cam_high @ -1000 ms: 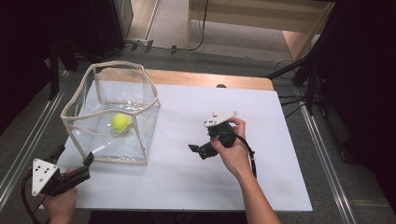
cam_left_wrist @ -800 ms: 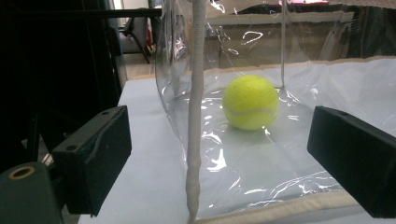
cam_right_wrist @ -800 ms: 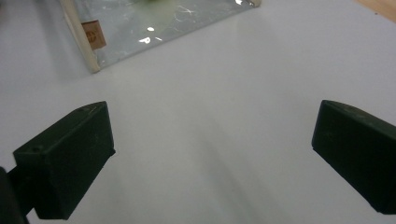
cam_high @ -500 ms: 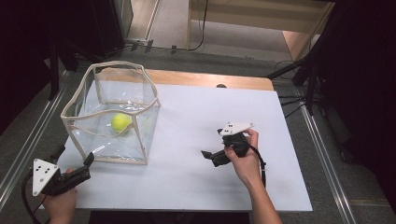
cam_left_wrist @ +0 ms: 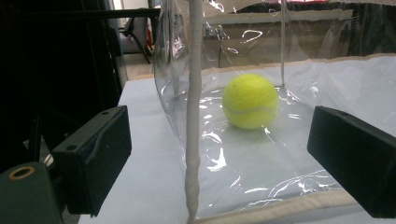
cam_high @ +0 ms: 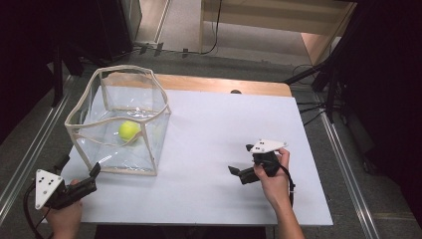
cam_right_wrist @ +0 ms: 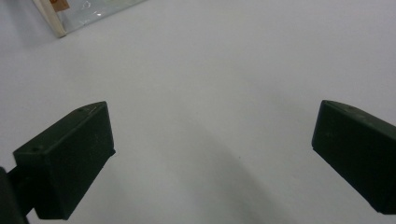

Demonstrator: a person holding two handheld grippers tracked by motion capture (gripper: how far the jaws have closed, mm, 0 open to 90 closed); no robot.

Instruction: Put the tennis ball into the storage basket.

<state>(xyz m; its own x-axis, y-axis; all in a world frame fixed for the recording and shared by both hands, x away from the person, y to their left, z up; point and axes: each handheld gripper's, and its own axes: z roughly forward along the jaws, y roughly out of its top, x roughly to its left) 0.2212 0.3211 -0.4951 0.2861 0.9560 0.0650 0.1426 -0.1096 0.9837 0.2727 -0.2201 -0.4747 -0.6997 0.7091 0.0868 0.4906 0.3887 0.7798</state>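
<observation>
The fuzzy yellow-green tennis ball (cam_high: pixel 129 130) with its pale curved seam lies on the floor of the clear soft-plastic box with cream fabric edging (cam_high: pixel 79 144), near the box's middle. Glare and wrinkles in the plastic blur the ball's lower edge. Just outside the box's near corner, the left tool (cam_left_wrist: pixel 219 163) is released, jaws wide, empty. Well right of the box, the right tool (cam_high: pixel 238 172) hangs released over the bare white worktop (cam_high: pixel 209 124), one jaw cut off by the frame.

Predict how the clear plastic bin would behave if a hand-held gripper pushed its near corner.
The clear plastic bin would probably buckle rather than slide: its walls look thin and wrinkled, its rim wavy. It seems light. The tennis ball inside would likely roll.
</observation>
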